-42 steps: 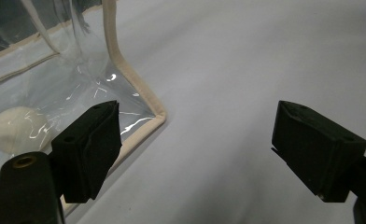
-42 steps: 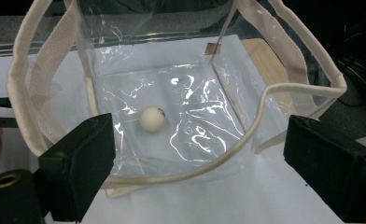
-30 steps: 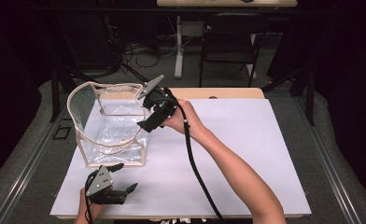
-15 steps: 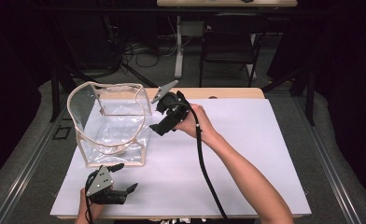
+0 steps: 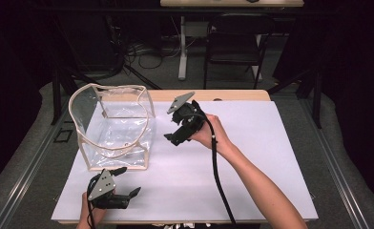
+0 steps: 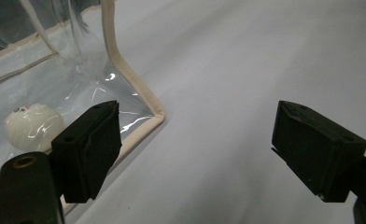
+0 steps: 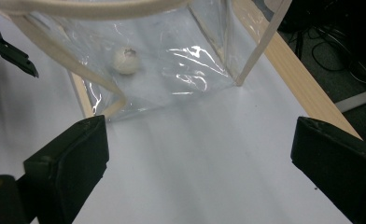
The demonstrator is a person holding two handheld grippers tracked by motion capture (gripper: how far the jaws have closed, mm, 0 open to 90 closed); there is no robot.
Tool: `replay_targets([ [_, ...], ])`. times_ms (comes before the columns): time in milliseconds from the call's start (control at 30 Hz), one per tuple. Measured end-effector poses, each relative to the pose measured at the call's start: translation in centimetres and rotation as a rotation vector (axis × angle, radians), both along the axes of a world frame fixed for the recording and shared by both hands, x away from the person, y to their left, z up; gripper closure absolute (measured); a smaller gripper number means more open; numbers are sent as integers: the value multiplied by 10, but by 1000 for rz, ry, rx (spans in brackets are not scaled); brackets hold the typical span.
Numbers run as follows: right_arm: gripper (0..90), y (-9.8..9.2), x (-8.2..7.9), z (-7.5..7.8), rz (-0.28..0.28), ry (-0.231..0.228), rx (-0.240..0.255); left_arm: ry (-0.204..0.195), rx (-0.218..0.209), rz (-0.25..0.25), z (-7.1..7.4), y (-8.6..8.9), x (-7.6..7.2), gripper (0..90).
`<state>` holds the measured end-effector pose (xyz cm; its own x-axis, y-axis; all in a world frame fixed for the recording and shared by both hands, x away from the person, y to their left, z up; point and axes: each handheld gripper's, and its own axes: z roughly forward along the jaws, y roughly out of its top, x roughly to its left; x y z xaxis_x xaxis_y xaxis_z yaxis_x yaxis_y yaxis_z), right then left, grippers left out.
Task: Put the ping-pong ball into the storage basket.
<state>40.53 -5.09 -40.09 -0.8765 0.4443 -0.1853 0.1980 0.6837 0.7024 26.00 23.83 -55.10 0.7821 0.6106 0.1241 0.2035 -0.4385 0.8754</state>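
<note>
A clear plastic bag (image 5: 92,114) with beige trim stands open-topped on the left of the white table. Inside it, on the bottom, lies a white ball (image 6: 34,126) (image 7: 125,60). My left gripper (image 5: 129,180) rests near the front edge just in front of the bag, open and empty; in the left gripper view (image 6: 200,140) the bag's near corner sits by its left jaw. Held above the table's middle, right of the bag, my right gripper (image 5: 173,138) points down-left toward it. Its jaws (image 7: 204,154) are wide open with nothing between them.
The white table top (image 5: 271,157) has a wooden strip (image 5: 233,94) along its far edge. Behind it are a dark chair (image 5: 233,47), cables and a table leg on the floor. The right gripper's cable (image 5: 218,181) trails along the person's forearm.
My right gripper has drawn back from the bag's top edge, moving right and slightly toward the person. The left gripper has stayed put.
</note>
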Motion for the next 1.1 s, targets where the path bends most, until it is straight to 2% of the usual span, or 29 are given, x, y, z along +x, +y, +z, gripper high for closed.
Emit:
replay_targets([
  [267, 44, -20, -7, -12, -21, -4, 5, 0, 1, 2, 0, 0, 0, 162],
  [633, 43, -47, -13, -32, -62, 14, 7, 1, 4, 1, 0, -1, 0, 162],
  [1100, 39, -67, -25, -50, -91, 28, 14, 2, 5, 2, 0, -1, 0, 162],
])
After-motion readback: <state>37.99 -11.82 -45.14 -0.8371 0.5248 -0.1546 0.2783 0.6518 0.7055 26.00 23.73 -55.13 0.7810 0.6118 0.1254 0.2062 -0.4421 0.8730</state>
